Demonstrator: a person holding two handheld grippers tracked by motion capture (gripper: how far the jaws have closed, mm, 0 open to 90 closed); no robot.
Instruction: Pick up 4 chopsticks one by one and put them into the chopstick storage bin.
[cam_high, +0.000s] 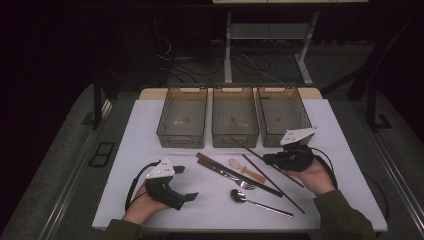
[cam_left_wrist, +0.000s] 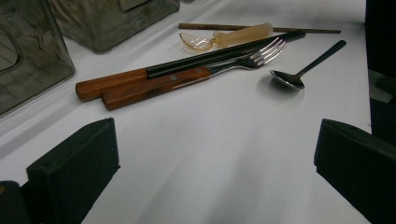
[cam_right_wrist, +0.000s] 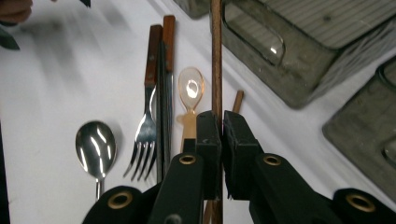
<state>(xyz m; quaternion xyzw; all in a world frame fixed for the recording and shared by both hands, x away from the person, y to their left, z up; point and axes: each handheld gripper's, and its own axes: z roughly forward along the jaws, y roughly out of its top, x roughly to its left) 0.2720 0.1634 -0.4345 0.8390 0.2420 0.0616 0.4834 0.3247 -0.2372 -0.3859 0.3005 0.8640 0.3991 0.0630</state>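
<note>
My right gripper (cam_high: 266, 159) is shut on a thin brown chopstick (cam_high: 247, 148), which runs up between its jaws (cam_right_wrist: 216, 56) and points toward the bins. A second chopstick (cam_high: 272, 182) lies flat on the white table. My left gripper (cam_high: 186, 183) rests at the table's near left, wide open with nothing between its jaws (cam_left_wrist: 215, 140). Between the two grippers lie a wooden-handled knife (cam_left_wrist: 210, 58), a wooden-handled fork (cam_left_wrist: 154, 86), a small amber spoon (cam_left_wrist: 224, 37) and a metal spoon (cam_left_wrist: 299, 74).
Three clear bins stand side by side at the back of the table: left (cam_high: 182, 137), middle (cam_high: 235, 137), right (cam_high: 285, 100). A table frame and cables sit on the dark floor beyond the far edge.
</note>
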